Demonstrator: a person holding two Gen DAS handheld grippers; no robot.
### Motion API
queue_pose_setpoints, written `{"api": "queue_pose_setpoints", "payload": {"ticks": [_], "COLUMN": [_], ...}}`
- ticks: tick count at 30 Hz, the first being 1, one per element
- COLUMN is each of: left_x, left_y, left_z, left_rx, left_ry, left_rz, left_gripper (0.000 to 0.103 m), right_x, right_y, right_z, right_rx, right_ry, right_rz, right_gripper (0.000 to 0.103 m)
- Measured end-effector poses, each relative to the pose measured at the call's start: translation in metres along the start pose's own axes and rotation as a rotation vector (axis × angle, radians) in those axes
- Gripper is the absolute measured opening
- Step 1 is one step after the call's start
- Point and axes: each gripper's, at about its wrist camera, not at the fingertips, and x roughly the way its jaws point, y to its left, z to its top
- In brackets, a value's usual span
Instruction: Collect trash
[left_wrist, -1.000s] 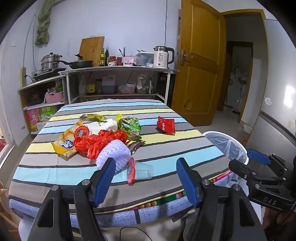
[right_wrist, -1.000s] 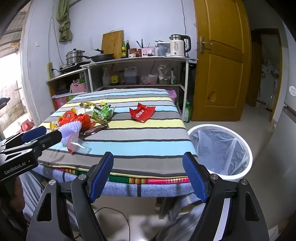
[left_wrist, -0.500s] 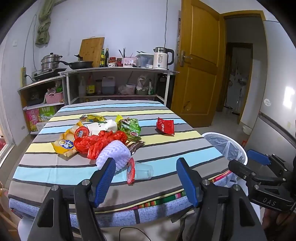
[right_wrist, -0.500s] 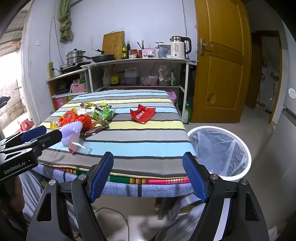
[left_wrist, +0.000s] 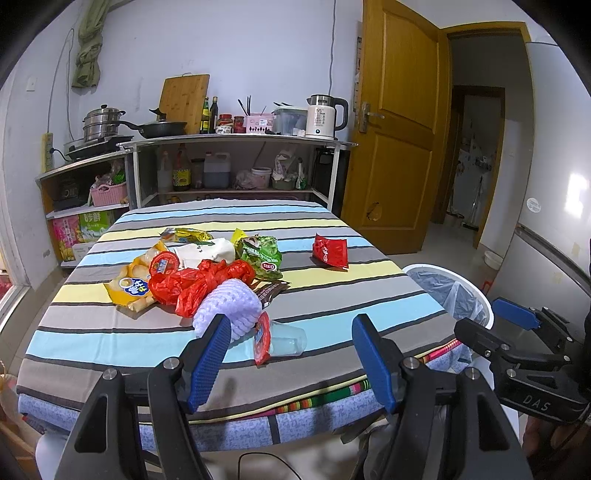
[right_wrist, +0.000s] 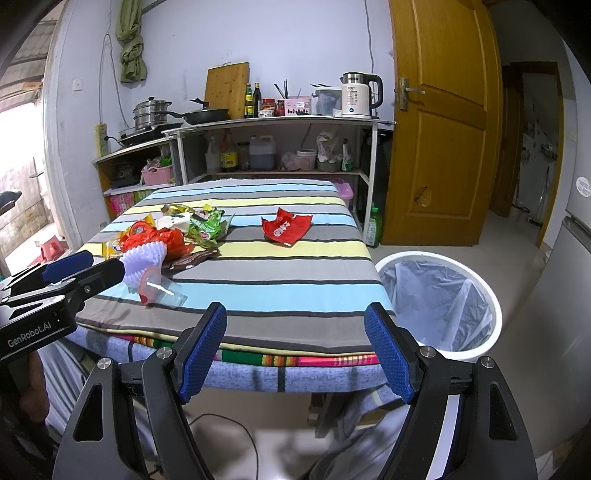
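Observation:
Trash lies heaped on the striped table (left_wrist: 332, 295): a red plastic bag (left_wrist: 199, 278), a white foam net (left_wrist: 231, 306), a green snack bag (left_wrist: 260, 251), a yellow wrapper (left_wrist: 131, 286) and a clear cup with a red lid (left_wrist: 280, 341) on its side. A red wrapper (left_wrist: 330, 251) (right_wrist: 286, 229) lies apart to the right. The white bin (right_wrist: 439, 302) with a clear liner stands on the floor by the table's right side. My left gripper (left_wrist: 291, 354) is open in front of the cup, empty. My right gripper (right_wrist: 295, 347) is open before the table's near edge, empty.
Shelves (left_wrist: 236, 162) with pots, bottles and a kettle (left_wrist: 325, 116) line the far wall. A wooden door (left_wrist: 399, 140) stands open at the right, with a grey fridge (right_wrist: 576, 236) beyond the bin. A cable lies on the floor under the table's near edge.
Both views have shifted only slightly; the grippers stay open and the trash has not moved.

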Motion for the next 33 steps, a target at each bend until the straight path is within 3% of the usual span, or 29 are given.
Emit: {"api": "queue_pose_setpoints", "payload": {"ticks": [33], "left_x": [-0.001], "left_y": [0.0013], "left_z": [-0.0015], "left_rx": [-0.002], "left_ry": [-0.004], "left_rz": [-0.002], "left_gripper": [0.068], "right_x": [-0.0022], "right_y": [0.0037], "right_z": [0.0007], "right_rx": [-0.005], "right_ry": [0.002], "right_rz": [0.0], "right_gripper": [0.077]}}
